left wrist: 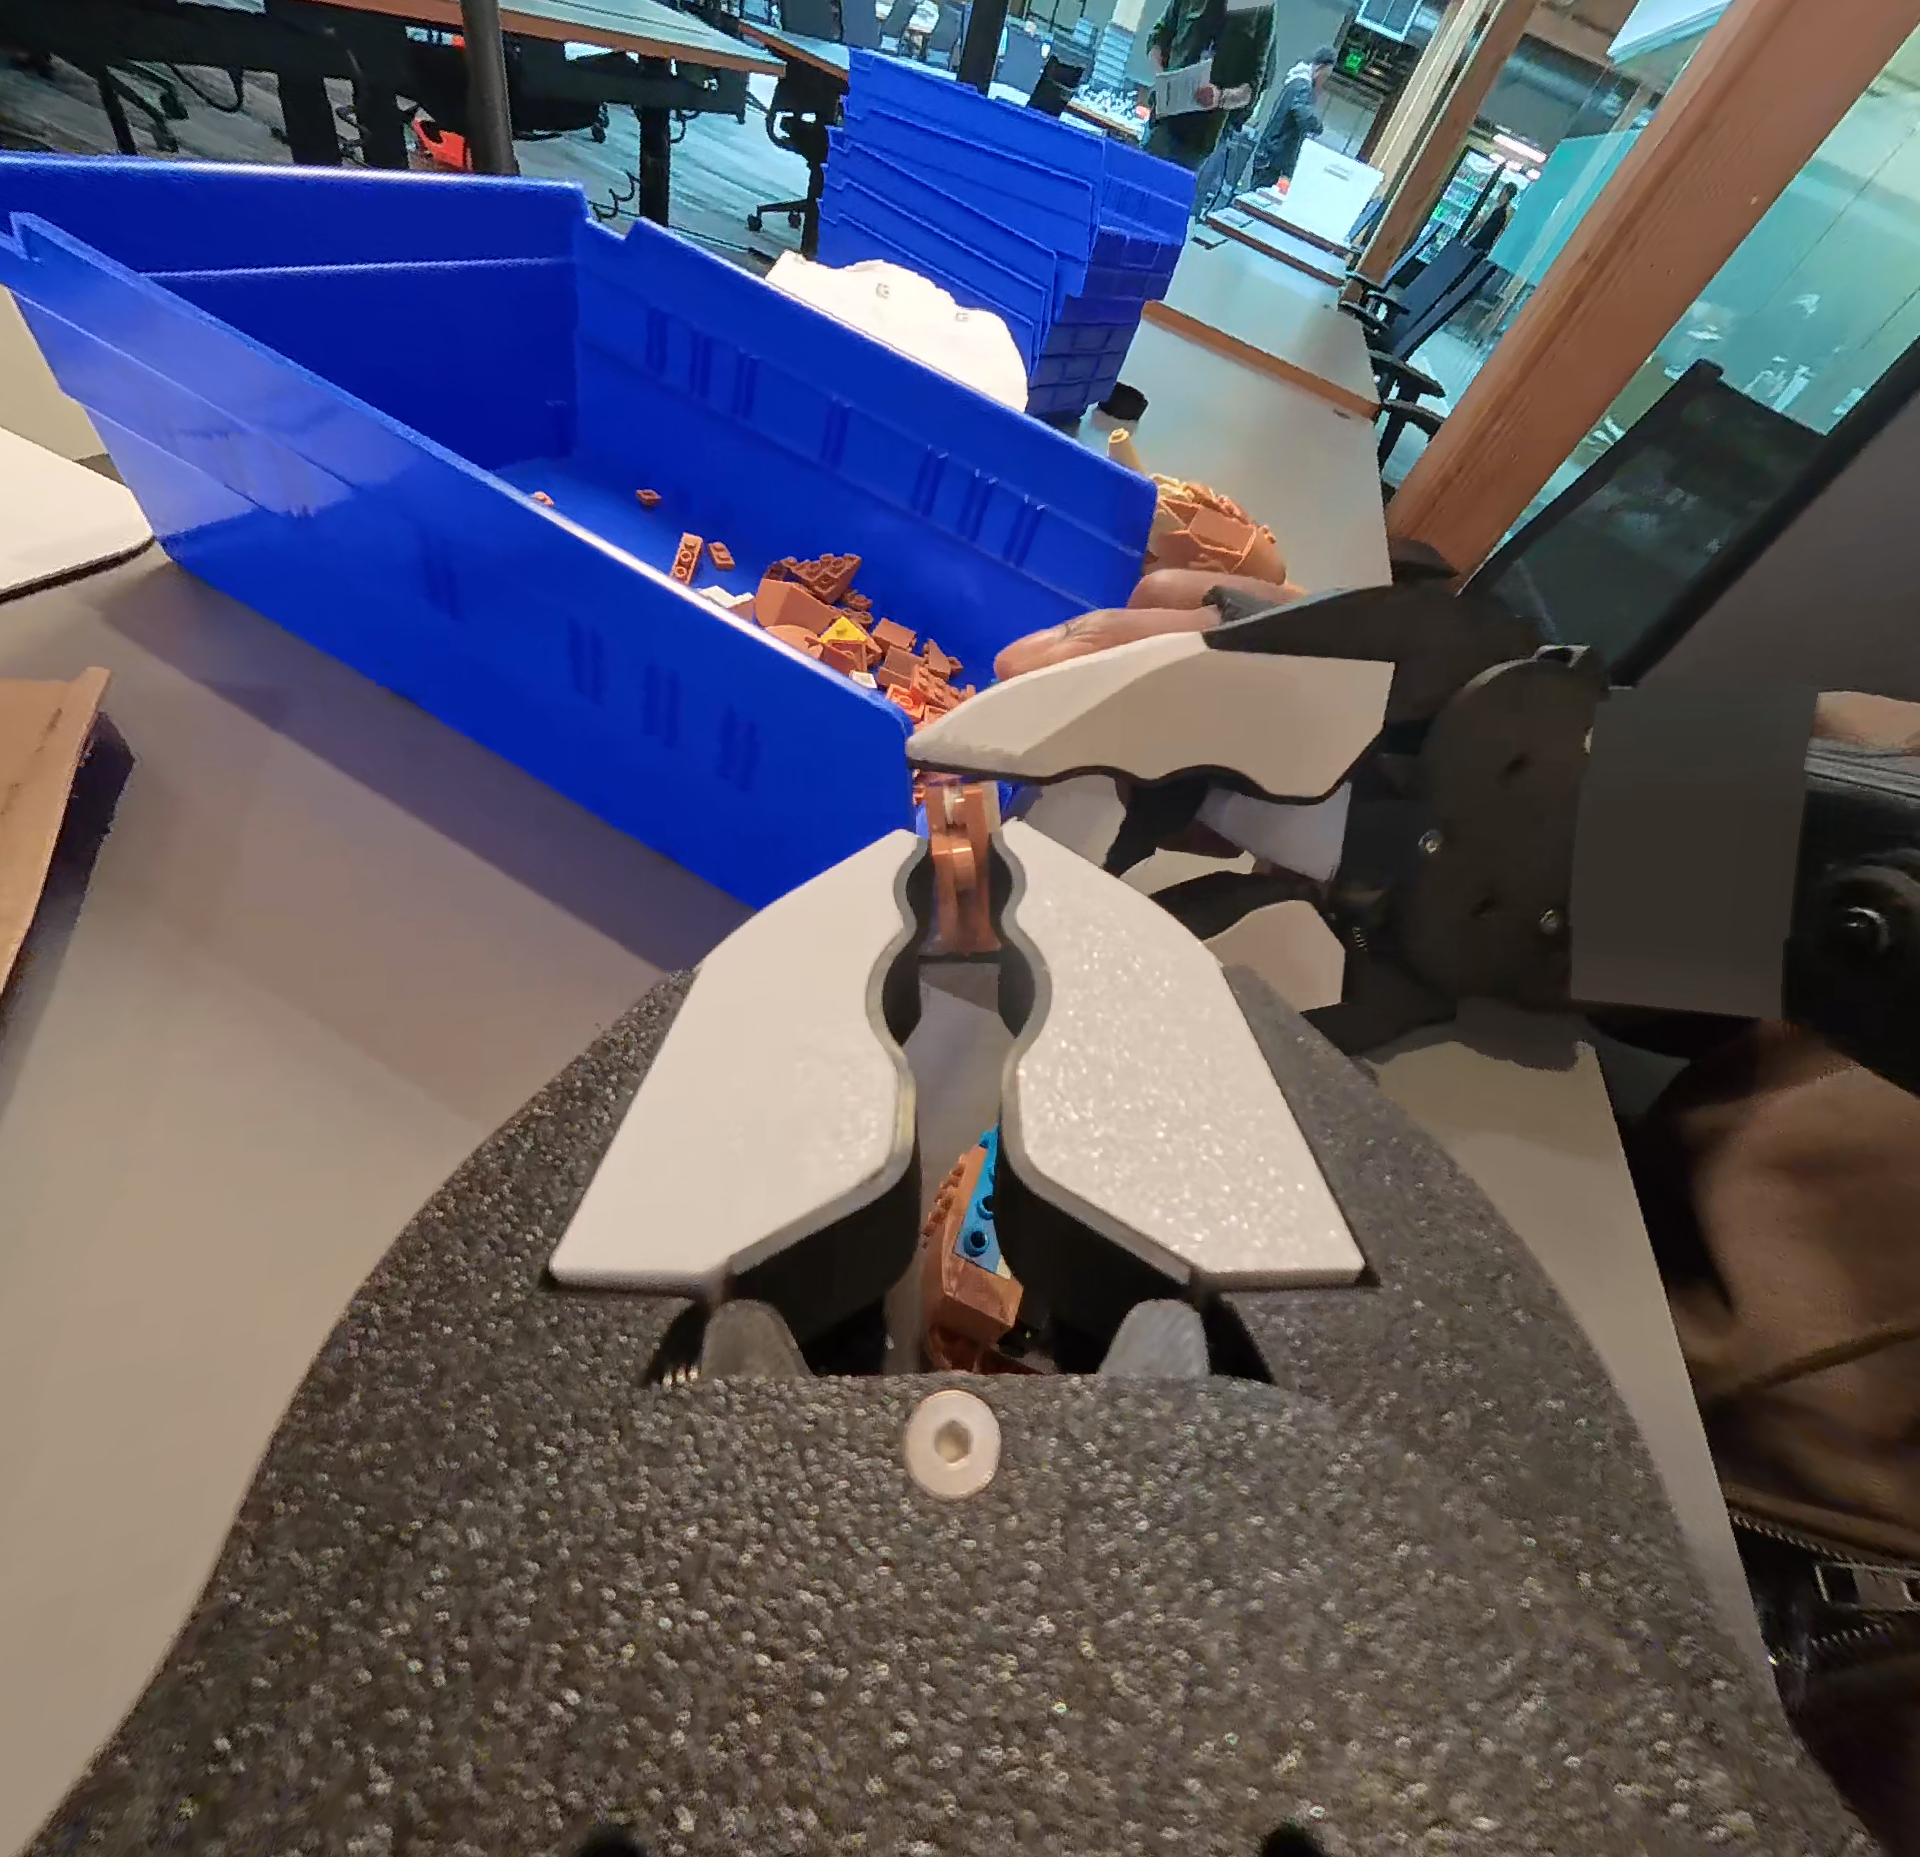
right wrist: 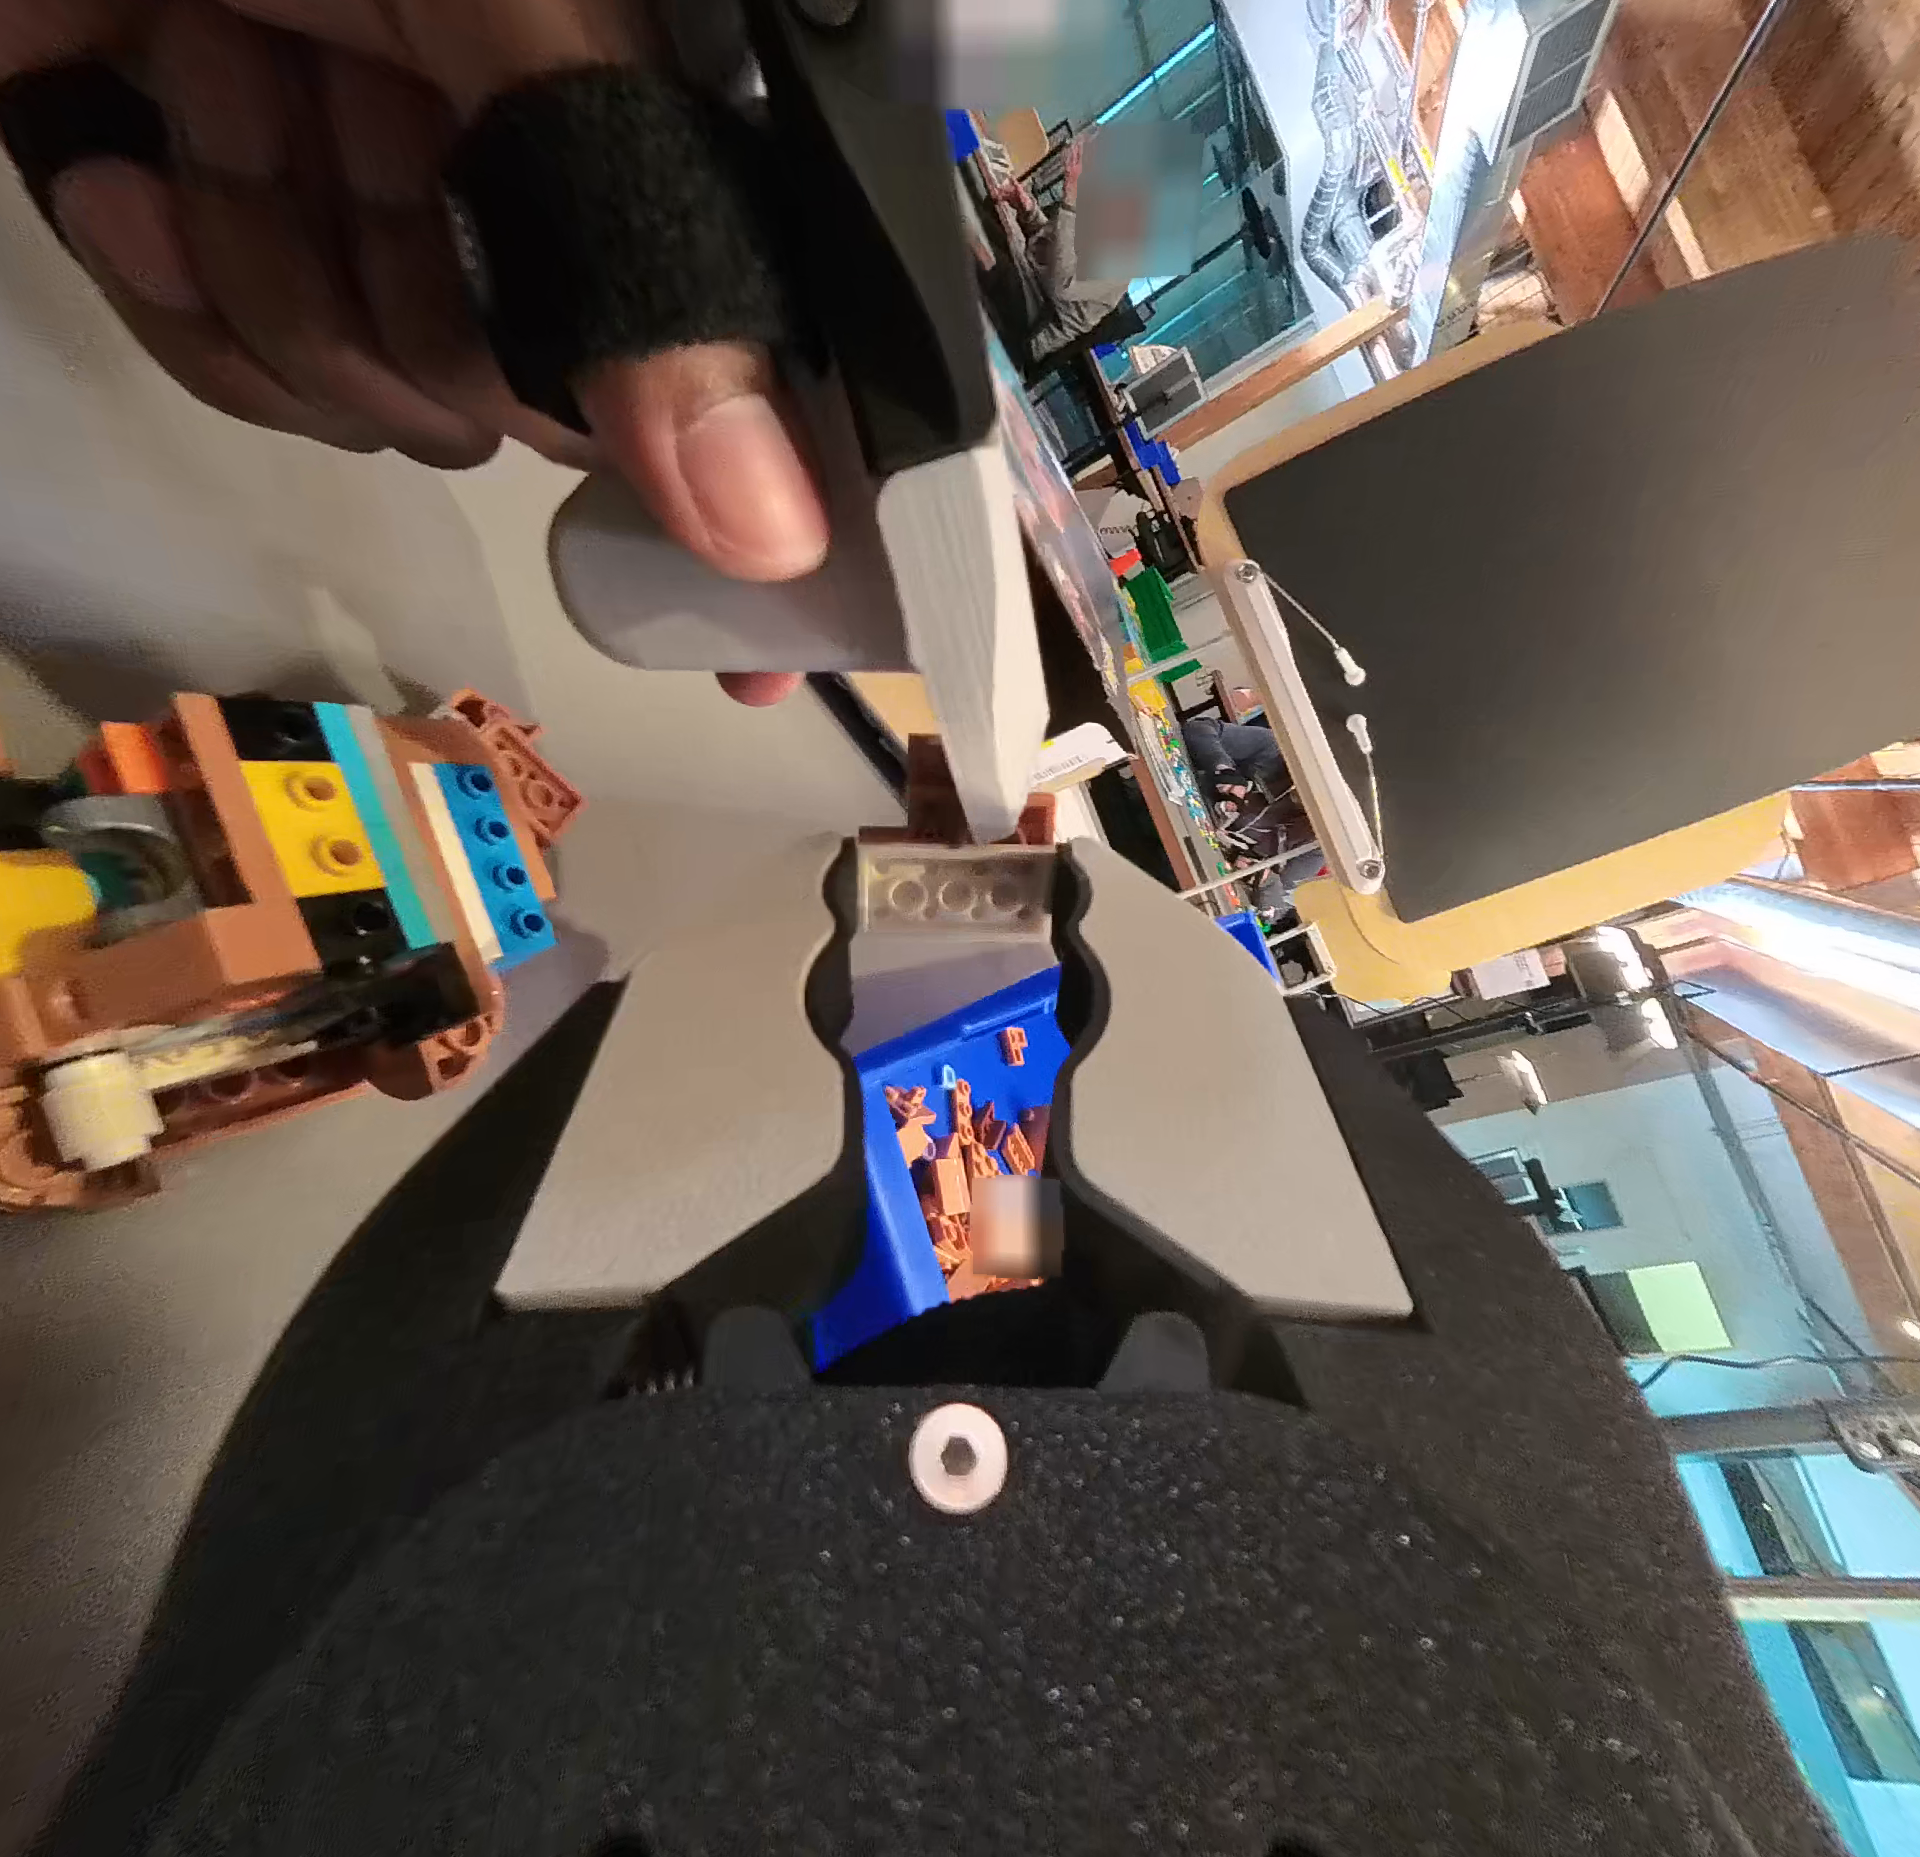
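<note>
The left gripper (left wrist: 961, 846) has its tongs pinched on a small brown brick piece (left wrist: 961, 888), which stands upright between the fingertips just above the grey table (left wrist: 364, 976). The right gripper (right wrist: 956, 862) is closed on a pale grey studded plate (right wrist: 951, 898), held flat across its tips with the studs facing the camera. The two tools meet tip to tip: in the right wrist view a finger of the left gripper comes down from above and touches the far edge of the grey plate, with brown brick showing just behind it. A person's hand (right wrist: 343, 249), with a black sleeve on one finger, holds the left gripper. Just beyond the tips, a blue bin (left wrist: 499, 560) lies on the table with a heap of loose brown bricks (left wrist: 852, 633) at its near end (mostly brown, with a yellow and a white piece among them). A partly built brick model (right wrist: 270, 934) in brown, yellow, black and blue sits on the table beside the right gripper. More blue bins (left wrist: 997, 238) are stacked farther back.
</note>
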A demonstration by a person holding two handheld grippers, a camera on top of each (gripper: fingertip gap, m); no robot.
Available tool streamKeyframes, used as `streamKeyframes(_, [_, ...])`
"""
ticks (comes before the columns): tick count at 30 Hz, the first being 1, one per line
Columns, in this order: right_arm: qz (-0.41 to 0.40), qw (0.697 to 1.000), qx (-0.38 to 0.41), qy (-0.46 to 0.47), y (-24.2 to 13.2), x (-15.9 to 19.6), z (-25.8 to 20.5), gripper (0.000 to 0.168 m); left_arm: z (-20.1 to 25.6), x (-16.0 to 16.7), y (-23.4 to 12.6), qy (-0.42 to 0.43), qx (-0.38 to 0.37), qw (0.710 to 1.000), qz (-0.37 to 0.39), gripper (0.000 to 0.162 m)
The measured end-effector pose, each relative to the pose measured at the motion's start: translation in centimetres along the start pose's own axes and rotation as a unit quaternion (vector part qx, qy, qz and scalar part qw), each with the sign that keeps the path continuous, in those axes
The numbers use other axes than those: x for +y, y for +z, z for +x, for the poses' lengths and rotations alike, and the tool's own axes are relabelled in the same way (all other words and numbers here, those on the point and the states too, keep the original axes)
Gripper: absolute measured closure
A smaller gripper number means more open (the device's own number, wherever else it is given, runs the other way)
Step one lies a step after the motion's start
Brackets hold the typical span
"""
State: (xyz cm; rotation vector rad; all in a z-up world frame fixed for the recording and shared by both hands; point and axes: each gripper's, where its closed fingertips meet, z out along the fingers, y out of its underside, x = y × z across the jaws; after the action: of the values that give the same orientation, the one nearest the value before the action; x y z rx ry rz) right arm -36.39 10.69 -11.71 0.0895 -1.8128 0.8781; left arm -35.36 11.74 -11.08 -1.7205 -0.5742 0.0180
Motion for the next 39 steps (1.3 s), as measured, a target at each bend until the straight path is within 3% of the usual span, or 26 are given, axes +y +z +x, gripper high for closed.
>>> streamKeyframes(6, [0.035,0.997,-0.01,0.062,-0.5,-0.8,0.4,0.133,0.4,-0.6,-0.3,0.014,0.018,1.0,0.02,0.153])
streamKeyframes(14, [0.104,0.979,-0.056,0.163,-1.1,-2.1,0.6,0.134,0.9,-1.1,-0.8,-0.079,0.107,0.989,0.06,0.153])
streamKeyframes(20, [0.127,0.979,-0.048,0.155,-1.5,-2.6,0.9,0.134,1.3,-1.4,-1.0,-0.137,0.155,0.975,0.079,0.153])
streamKeyframes(23, [0.106,0.983,-0.043,0.142,-1.0,-2.0,0.7,0.134,0.9,-1.2,-0.8,-0.082,0.107,0.989,0.063,0.153])
streamKeyframes(25, [0.097,0.982,-0.048,0.157,-0.7,-1.6,0.6,0.134,0.5,-1.0,-0.7,0.019,0.042,0.998,0.048,0.153])
streamKeyframes(28, [0.096,0.976,-0.043,0.189,-0.8,-1.3,1.3,0.127,0.2,-1.6,-0.9,0.157,-0.035,0.986,0.048,0.153])
streamKeyframes(32, [0.064,0.992,0.002,0.113,-0.5,-0.7,1.6,0.114,0.8,-2.4,-1.1,0.168,-0.042,0.982,0.069,0.153])
streamKeyframes(34, [0.061,0.996,0.011,0.067,-0.6,-1.1,1.2,0.117,0.8,-2.1,-0.9,0.17,-0.039,0.983,0.063,0.153])
streamKeyframes(36, [0.05,0.997,0.028,0.042,-0.6,-1.1,1.1,0.131,1.5,-1.7,-0.5,0.17,-0.015,0.984,0.057,0.152])
streamKeyframes(39, [0.054,0.996,0.032,0.057,-0.7,-1.0,1.6,0.131,2.0,-1.7,-0.3,0.17,-0.003,0.983,0.065,0.152])
